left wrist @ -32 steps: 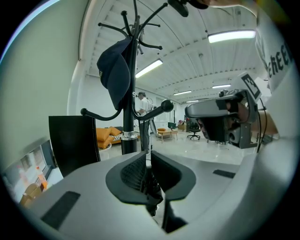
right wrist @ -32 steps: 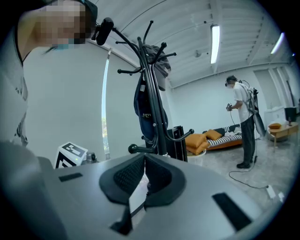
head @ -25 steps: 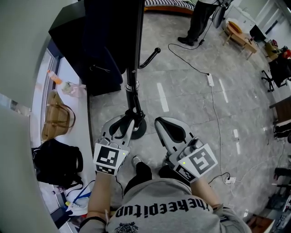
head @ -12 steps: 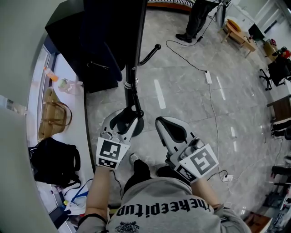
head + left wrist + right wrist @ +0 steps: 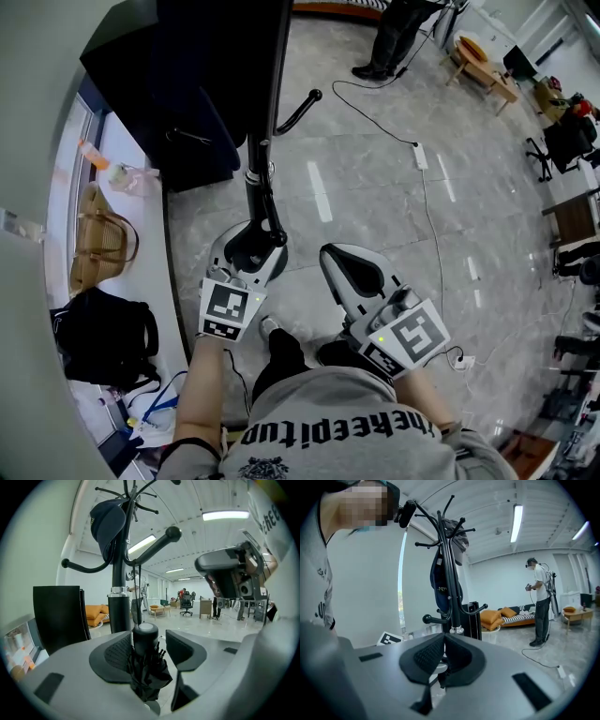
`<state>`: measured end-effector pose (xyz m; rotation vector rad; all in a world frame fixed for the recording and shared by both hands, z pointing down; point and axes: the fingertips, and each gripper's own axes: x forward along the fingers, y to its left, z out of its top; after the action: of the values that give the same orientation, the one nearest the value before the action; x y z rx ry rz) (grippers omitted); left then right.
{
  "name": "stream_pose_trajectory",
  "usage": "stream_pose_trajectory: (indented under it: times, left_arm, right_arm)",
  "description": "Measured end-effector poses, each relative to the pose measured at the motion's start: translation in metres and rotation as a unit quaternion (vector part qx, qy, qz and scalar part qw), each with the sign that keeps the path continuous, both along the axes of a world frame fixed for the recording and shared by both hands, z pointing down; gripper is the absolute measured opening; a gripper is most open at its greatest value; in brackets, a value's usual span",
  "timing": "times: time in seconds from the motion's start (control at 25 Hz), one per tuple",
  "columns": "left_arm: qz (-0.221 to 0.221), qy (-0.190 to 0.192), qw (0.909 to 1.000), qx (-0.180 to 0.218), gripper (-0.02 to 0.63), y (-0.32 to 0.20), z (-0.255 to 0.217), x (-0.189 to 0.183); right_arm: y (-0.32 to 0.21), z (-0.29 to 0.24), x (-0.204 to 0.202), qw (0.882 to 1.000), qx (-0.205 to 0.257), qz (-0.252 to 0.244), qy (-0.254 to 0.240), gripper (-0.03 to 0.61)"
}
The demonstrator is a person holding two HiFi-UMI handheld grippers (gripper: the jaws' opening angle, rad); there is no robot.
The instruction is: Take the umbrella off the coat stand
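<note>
Since a second ago the jaws of the left gripper [image 5: 249, 248] have just been opening, and they now stand wide apart with the umbrella [image 5: 146, 667] upright between them, unclamped. One pad is clearly free of it, while contact at the other cannot be judged. It is a black folding umbrella: a stubby round handle with a pale grey top sits uppermost, and rib tips poke out above crumpled fabric. It is just in front of the pole of the coat stand [image 5: 119, 573], but what holds it up cannot be seen. The right gripper [image 5: 443, 639] is closed and empty. A dark blue cap [image 5: 108, 524] hangs high on the stand. The floor [image 5: 375, 216] is glossy grey marbled tile, crossed by a cable [image 5: 375, 117] leading to a white power strip [image 5: 421, 157]. A white ledge [image 5: 150, 272] holds a tan handbag [image 5: 101, 246]. Farther off are an orange sofa [image 5: 93, 613] and a standing person [image 5: 540, 602]. Print on the grey sweatshirt [image 5: 337, 403] seems to read "thekeepitup".
</note>
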<state>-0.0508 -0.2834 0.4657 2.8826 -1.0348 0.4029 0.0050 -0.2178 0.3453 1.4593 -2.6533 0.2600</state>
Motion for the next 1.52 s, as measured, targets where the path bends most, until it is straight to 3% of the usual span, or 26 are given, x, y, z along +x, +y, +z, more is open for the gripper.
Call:
stream_pose_trajectory:
  times: [0.24, 0.72, 1.16, 1.52]
  left_arm:
    - [-0.006, 0.01, 0.9999, -0.004, 0.235, -0.01, 0.006, 0.0]
    - [0.023, 0.022, 0.9993, 0.021, 0.238, -0.009, 0.001, 0.013]
    - [-0.011, 0.03, 0.9995, 0.001, 0.207, -0.018, 0.001, 0.007]
    - [-0.012, 0.048, 0.9988, 0.004, 0.204, -0.009, -0.021, 0.007]
  right_arm:
    - [-0.001, 0.004, 0.004, 1.0, -0.007, 0.007, 0.008, 0.012]
    - [-0.003, 0.006, 0.009, 1.0, -0.007, 0.024, 0.014, 0.012]
    - [-0.002, 0.004, 0.011, 0.999, -0.007, 0.035, 0.02, 0.012]
    - [0.005, 0.002, 0.013, 0.999, 0.0, 0.038, 0.018, 0.012]
